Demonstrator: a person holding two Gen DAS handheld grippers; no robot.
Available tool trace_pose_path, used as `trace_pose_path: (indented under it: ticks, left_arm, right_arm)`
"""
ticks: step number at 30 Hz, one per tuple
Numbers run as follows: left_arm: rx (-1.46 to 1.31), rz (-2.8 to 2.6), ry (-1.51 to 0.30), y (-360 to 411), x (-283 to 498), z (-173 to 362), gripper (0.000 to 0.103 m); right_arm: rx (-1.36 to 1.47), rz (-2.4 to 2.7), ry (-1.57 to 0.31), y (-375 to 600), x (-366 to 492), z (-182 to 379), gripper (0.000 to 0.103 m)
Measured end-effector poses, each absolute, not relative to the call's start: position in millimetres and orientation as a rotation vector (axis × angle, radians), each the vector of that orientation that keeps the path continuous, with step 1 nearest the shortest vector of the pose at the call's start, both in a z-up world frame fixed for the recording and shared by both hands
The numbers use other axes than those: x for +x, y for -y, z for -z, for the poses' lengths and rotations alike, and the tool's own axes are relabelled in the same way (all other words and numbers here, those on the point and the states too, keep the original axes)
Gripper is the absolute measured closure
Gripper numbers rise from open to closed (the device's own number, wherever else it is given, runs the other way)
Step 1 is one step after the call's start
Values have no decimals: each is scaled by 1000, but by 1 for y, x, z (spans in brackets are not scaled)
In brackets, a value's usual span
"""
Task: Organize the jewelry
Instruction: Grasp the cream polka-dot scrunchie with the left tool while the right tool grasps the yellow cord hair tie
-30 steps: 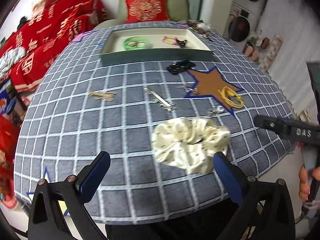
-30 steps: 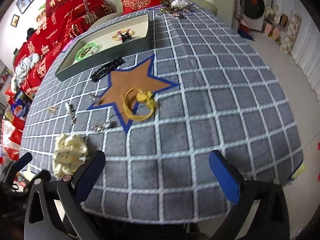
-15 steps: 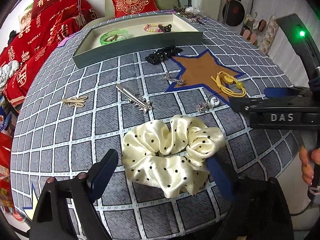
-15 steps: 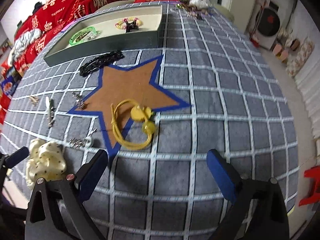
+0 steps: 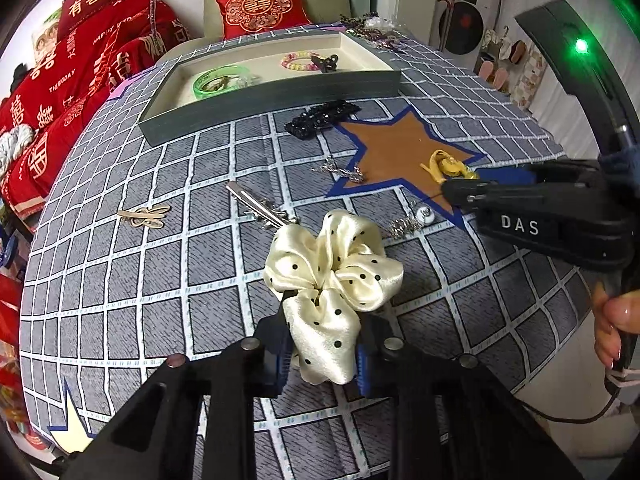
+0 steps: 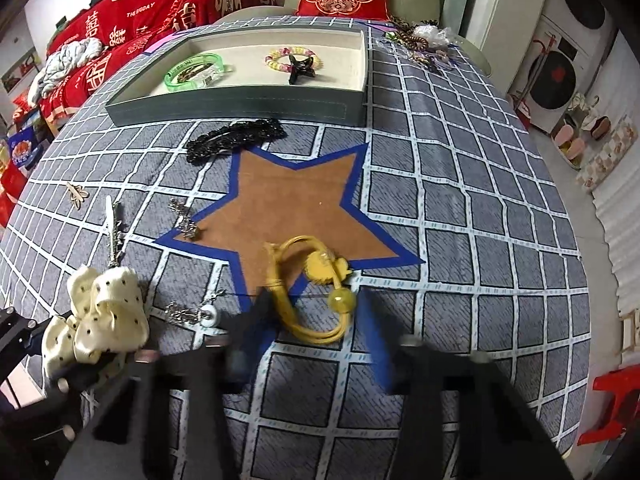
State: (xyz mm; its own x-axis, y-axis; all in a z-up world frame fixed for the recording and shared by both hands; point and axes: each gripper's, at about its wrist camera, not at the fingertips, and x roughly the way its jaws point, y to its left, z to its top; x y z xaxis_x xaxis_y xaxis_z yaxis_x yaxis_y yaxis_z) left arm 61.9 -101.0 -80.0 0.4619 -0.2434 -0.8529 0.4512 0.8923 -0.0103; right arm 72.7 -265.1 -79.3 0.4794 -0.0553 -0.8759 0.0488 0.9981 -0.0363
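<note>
My left gripper (image 5: 322, 354) is shut on a cream polka-dot scrunchie (image 5: 334, 276), which bunches up between the pads; it also shows in the right wrist view (image 6: 102, 320). My right gripper (image 6: 316, 332) is blurred, its jaws partly closed around a yellow hair tie with a bead (image 6: 316, 280) on the brown star; the fingers flank the tie, and contact cannot be told. The grey tray (image 6: 240, 106) at the back holds a green bangle (image 6: 192, 74), a beaded bracelet and a black clip.
Loose on the checked cloth: a black beaded clip (image 5: 322, 118), a silver barrette (image 5: 256, 206), a beige knot clip (image 5: 144, 216), small silver pieces (image 6: 188, 314). A pile of jewelry (image 6: 420, 42) lies behind the tray. The table edge drops off at right.
My left gripper has closed on the scrunchie, squeezing it into a bunch. My right gripper has moved forward over the yellow hair tie and its jaws have narrowed around it.
</note>
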Motion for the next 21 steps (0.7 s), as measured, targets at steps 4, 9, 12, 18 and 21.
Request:
trace_pose_path:
  ticks: [4, 9, 12, 18, 21]
  left_arm:
    - [216, 427, -997, 94, 63, 76, 74]
    - [181, 434, -983, 84, 64, 67, 76]
    - [173, 438, -965, 78, 64, 59, 76]
    - [160, 436, -933, 66, 66, 42, 76]
    - [154, 430, -925, 59, 70, 35, 76]
  right_arm:
    - [7, 82, -1069, 266, 72, 79, 87]
    - [93, 81, -1058, 280, 63, 73, 87]
    - [142, 77, -1050, 288, 58, 68, 87]
    - [220, 52, -1047, 297, 51, 60, 87]
    - [250, 42, -1042, 299, 50, 57, 87]
